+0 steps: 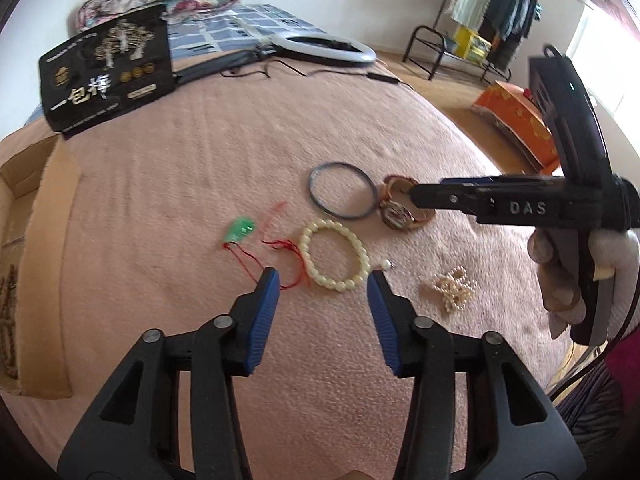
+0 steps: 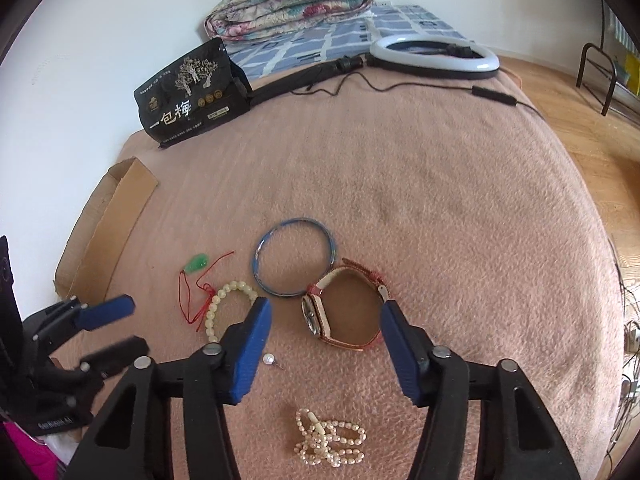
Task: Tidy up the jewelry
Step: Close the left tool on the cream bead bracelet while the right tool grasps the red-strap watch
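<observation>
From the left wrist view, the left gripper (image 1: 323, 278) hangs with fingers spread above the pink blanket (image 1: 180, 184), the cream beaded bracelet (image 1: 334, 254) lying between its tips, while the right gripper (image 1: 412, 196) reaches over the red-strapped wristwatch (image 1: 400, 210) beside the thin blue bangle (image 1: 342, 191). From the right wrist view, the right gripper (image 2: 326, 306) is also spread wide, empty, its blue pads flanking the wristwatch (image 2: 344, 308), with the bangle (image 2: 295, 257) just beyond, a loose pearl stud (image 2: 269, 359) and a heaped pearl necklace (image 2: 328, 438) nearer the camera.
</observation>
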The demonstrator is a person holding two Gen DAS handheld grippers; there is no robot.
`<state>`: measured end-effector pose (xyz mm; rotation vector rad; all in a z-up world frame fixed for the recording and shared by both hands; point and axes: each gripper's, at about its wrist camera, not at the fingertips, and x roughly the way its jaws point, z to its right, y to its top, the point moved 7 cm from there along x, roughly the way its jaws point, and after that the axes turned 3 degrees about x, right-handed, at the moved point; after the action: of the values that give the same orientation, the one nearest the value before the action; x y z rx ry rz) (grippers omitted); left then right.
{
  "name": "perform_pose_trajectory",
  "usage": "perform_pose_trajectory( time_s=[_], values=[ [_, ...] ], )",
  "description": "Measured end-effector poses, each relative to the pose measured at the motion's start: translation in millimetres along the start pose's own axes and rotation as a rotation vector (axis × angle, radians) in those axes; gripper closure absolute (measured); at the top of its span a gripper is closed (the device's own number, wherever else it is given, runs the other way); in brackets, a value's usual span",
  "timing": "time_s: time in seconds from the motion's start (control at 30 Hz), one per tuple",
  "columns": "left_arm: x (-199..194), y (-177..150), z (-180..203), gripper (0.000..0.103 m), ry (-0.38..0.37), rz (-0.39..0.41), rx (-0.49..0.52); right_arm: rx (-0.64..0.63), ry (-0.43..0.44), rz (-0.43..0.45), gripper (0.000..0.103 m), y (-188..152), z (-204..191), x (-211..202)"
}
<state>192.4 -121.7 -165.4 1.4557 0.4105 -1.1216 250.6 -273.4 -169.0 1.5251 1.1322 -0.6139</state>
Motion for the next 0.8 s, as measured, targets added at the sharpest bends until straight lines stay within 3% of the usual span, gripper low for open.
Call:
perform_pose_trajectory(
  time_s=[0.13,0.4,0.8],
  values=[
    [13,-4,14,0.067,-0.025,-0.034,0.041,-0.021,0.011,-0.021,0.056,-3,-3,6],
    [37,-8,23,0.078,-0.044,-0.093,0.059,-0.053,0.018,-0.053,0.065,-7,-7,18],
    [61,-11,38,0.078,0.025,-0.110,0.190,-0.072,-0.005,-0.079,0.069,-9,-1,31]
  ],
)
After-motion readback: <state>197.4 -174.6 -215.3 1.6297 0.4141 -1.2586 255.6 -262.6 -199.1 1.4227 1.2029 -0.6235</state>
